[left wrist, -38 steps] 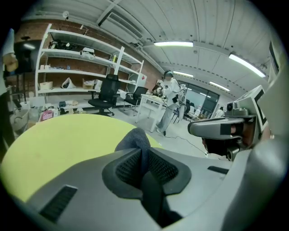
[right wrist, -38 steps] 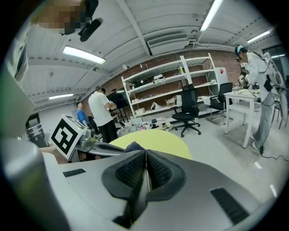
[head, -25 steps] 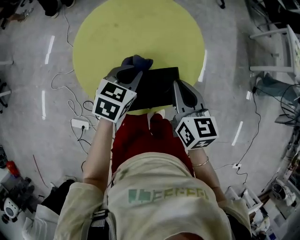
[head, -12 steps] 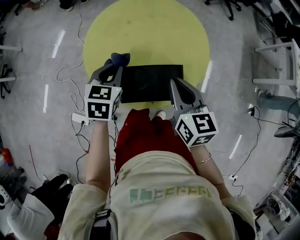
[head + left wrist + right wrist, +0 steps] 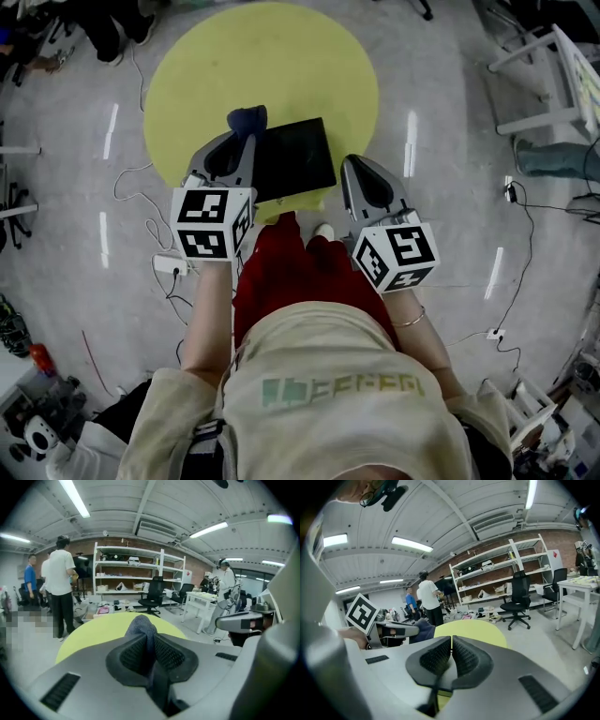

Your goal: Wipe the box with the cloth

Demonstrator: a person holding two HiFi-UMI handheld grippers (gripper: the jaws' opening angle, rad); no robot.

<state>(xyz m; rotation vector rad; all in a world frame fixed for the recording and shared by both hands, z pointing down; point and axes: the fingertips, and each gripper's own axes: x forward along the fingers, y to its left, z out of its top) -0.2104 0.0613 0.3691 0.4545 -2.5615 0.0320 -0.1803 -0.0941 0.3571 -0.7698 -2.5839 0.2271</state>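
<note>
One round yellow table (image 5: 281, 66) fills the middle of the floor, and a flat black box (image 5: 295, 159) lies near its closer edge, turned a little askew. The person stands right against that edge with a gripper in each hand. The left gripper (image 5: 242, 142) is at the box's left side, its jaws clenched on a dark blue cloth (image 5: 247, 119) – the bunched cloth pokes out past the fingertips by the box's far left corner, though I cannot tell whether it touches the box. The right gripper (image 5: 356, 167) hangs just off the box's right side, apart from it, jaws pressed together with nothing between them.
</note>
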